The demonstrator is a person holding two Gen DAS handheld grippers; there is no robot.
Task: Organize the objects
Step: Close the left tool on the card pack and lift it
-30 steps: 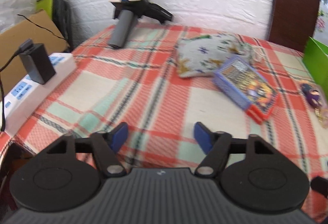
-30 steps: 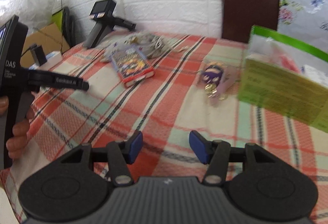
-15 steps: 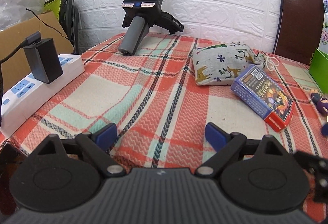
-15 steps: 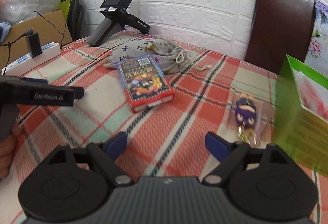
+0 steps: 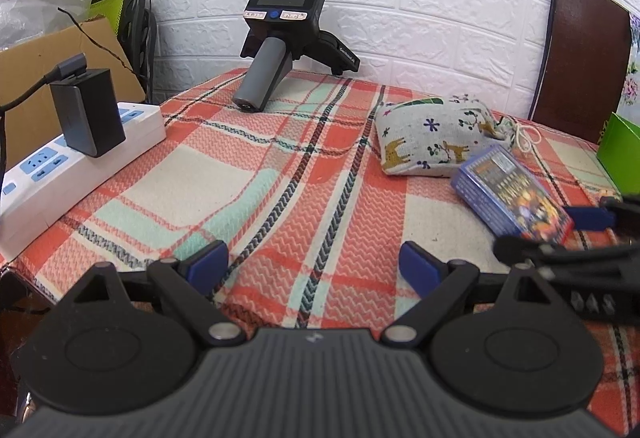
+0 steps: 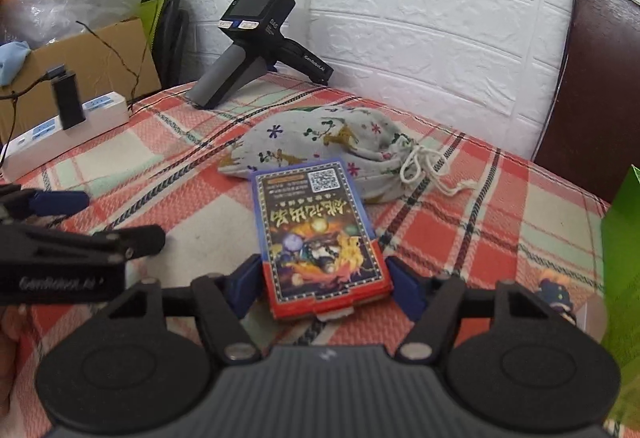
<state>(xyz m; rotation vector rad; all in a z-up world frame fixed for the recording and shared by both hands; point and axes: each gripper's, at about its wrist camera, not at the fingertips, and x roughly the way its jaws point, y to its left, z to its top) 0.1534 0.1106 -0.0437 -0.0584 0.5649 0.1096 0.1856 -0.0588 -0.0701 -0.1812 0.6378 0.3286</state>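
Observation:
A blue and red card box [image 6: 320, 234] lies flat on the plaid tablecloth [image 6: 492, 234]. My right gripper [image 6: 326, 278] is open, with one blue finger on each side of the box's near end, close to its sides. The box also shows in the left wrist view [image 5: 510, 193]. A printed drawstring pouch [image 6: 324, 145] lies just behind the box. My left gripper [image 5: 314, 264] is open and empty over bare cloth left of the box. A small purple figure [image 6: 558, 296] lies at the right.
A spare handheld gripper with a screen [image 5: 280, 33] stands at the back by the white brick wall. A white power strip with a black charger [image 5: 76, 153] sits at the left edge. A green box [image 6: 624, 258] stands at the right, a brown chair back [image 5: 580, 57] behind.
My right gripper has moved forward and left until its open fingers straddle the card box. My left gripper opened wider and shifted slightly closer to the table.

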